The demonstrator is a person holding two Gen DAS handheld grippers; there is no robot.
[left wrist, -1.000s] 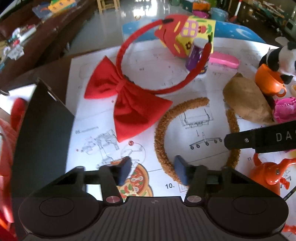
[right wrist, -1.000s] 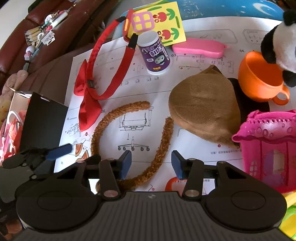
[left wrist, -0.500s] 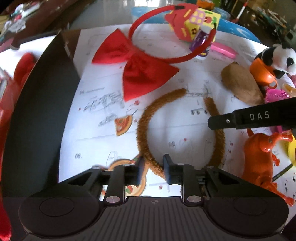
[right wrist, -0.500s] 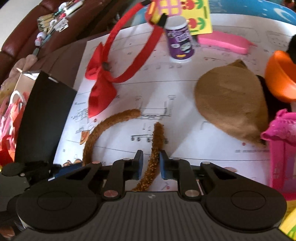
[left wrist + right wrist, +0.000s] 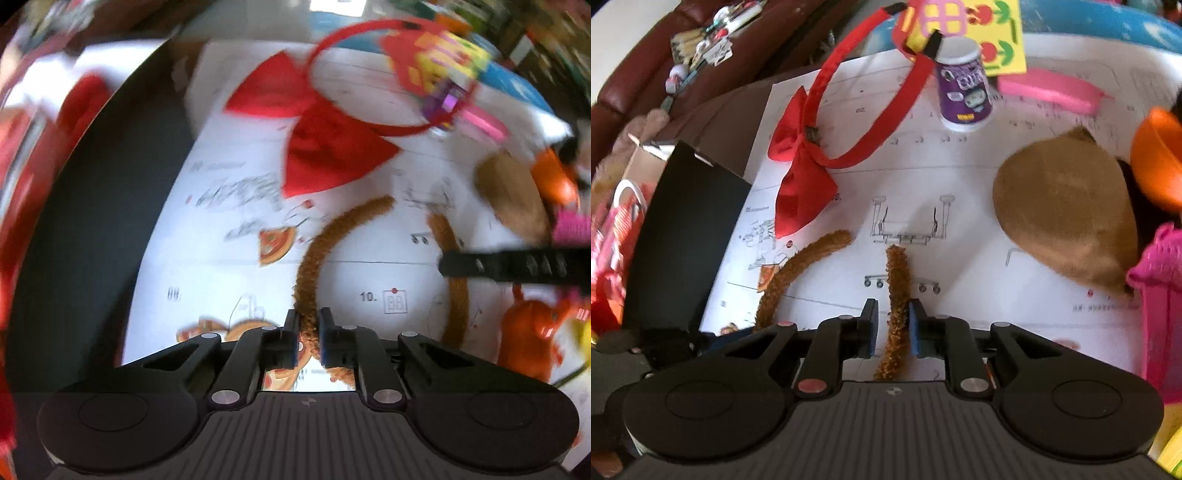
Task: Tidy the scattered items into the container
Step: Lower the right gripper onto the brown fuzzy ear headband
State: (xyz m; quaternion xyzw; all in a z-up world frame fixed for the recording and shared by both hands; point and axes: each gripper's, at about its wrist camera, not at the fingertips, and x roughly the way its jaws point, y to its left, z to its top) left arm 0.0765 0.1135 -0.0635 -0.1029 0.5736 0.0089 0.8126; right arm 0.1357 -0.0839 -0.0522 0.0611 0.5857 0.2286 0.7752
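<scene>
A: Where does the fuzzy brown headband [image 5: 308,280] sit just now?

B: On the printed sheet [image 5: 960,229], with one arm of it in each claw. The left gripper [image 5: 307,341] has its jaws pinched tight on the left arm of the band. The right gripper [image 5: 892,328] has the other arm running up between its pads, which stand narrow; I judge they are on it, though a sliver of gap shows on the left side.

A: And the container?

B: The black box flap [image 5: 683,236] rises just to the left of both claws, with red and pink things beyond it. I cannot see the opening properly.

A: What could spoil it?

B: The band is springy. If the hands drift apart it could flex and slip from the looser right grip, then whip round. The red bow headband [image 5: 798,188] lies just ahead and to the left; a low swing toward the box might drag it along.
</scene>
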